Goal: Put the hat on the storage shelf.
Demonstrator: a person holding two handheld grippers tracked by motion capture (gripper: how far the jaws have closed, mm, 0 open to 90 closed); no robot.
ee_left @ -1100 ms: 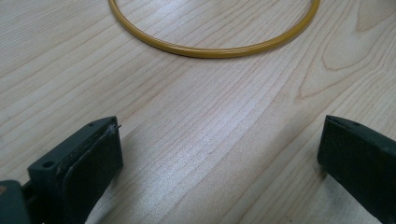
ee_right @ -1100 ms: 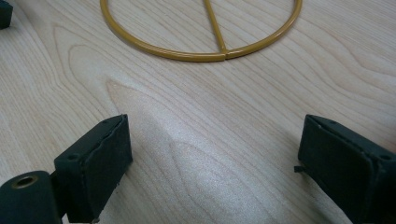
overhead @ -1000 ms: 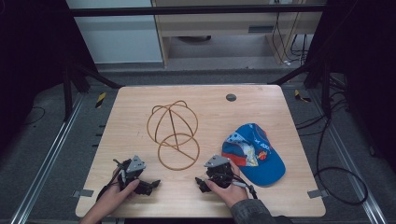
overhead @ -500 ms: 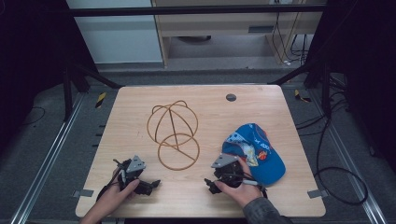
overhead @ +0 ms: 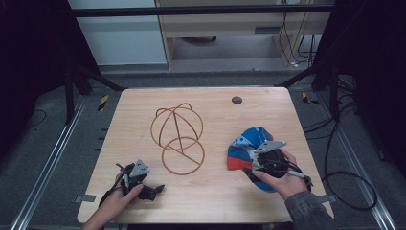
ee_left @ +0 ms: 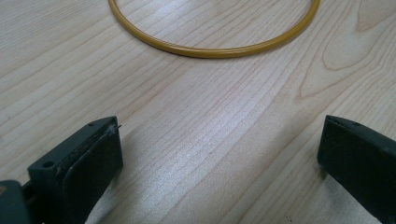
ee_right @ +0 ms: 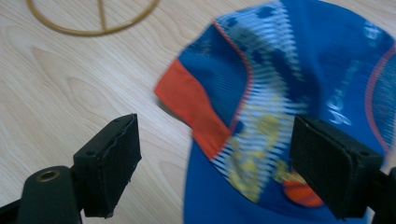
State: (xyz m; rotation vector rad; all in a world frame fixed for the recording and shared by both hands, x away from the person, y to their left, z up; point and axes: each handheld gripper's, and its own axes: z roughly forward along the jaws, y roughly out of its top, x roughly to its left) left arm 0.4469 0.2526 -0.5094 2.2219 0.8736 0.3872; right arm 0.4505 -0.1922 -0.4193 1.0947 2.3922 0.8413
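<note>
Cap (overhead: 249,146) in blue, with an orange band and printed panels, lies on the right side of the desk (overhead: 143,110), partly under the right gripper (overhead: 261,165). In the right gripper view the cap (ee_right: 299,79) sits just beyond that gripper's (ee_right: 215,168) jaws, which are spread wide and hold nothing; one jaw hangs over bare wood, the other over the printed crown. A wire hat stand (overhead: 178,136) (a golden dome of hoops on a ring base) stands mid-desk, well apart from the cap, so my guess is that the cap is meant to go on it.

The left gripper (overhead: 139,179) rests near the front left of the desk. In its own view its (ee_left: 219,154) jaws are likewise spread with nothing between them, pointing at the stand's ring base (ee_left: 210,46).

Judging by its look, the cap is light, soft fabric that will sag and fold if pinched at the crown. The brim ought to be the stiffest part, though I cannot tell which edge it is. The orange band's edge (ee_right: 187,102) is the nearest free margin to nip.
</note>
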